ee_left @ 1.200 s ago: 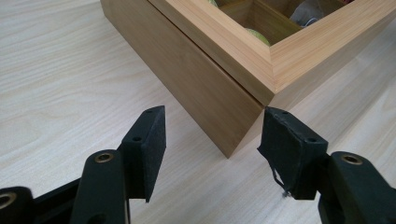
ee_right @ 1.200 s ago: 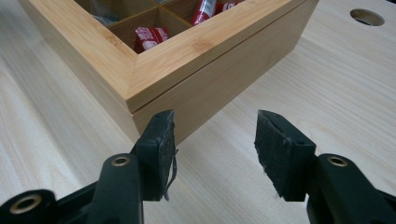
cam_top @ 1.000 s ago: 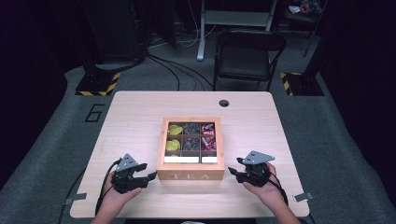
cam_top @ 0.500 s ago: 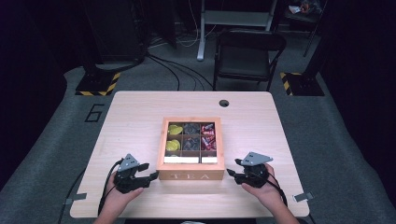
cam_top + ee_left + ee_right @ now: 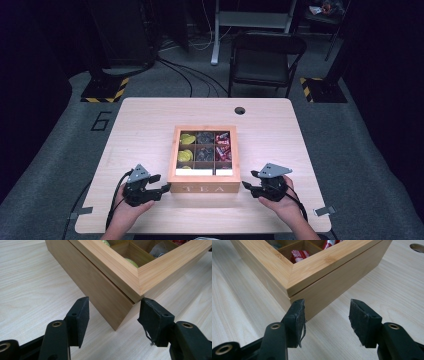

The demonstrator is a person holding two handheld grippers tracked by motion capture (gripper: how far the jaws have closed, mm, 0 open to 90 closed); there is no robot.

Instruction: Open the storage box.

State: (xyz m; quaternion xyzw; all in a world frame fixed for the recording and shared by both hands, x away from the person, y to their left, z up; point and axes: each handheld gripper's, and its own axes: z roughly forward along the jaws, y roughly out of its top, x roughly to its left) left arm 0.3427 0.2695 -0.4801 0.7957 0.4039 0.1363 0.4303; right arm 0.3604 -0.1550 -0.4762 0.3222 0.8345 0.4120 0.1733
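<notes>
Pale wood makes up the table (image 5: 150, 125), which carries a bamboo tea box (image 5: 204, 187) just in from the middle of its near edge, lettered TEA on the front and showing its compartments through the framed top. Yellow packets (image 5: 187, 140) fill the left column, dark ones (image 5: 204, 139) the middle, red ones (image 5: 223, 142) the right. The left gripper (image 5: 159, 190) sits at the box's near left corner and the right gripper (image 5: 250, 186) at its near right corner; both have their jaws parted and hold nothing, each framing a corner without touching it. By my reading the work is just starting: the box is not yet gripped. A folding chair (image 5: 267, 57) stands beyond the far edge, and nothing blocks either approach.
</notes>
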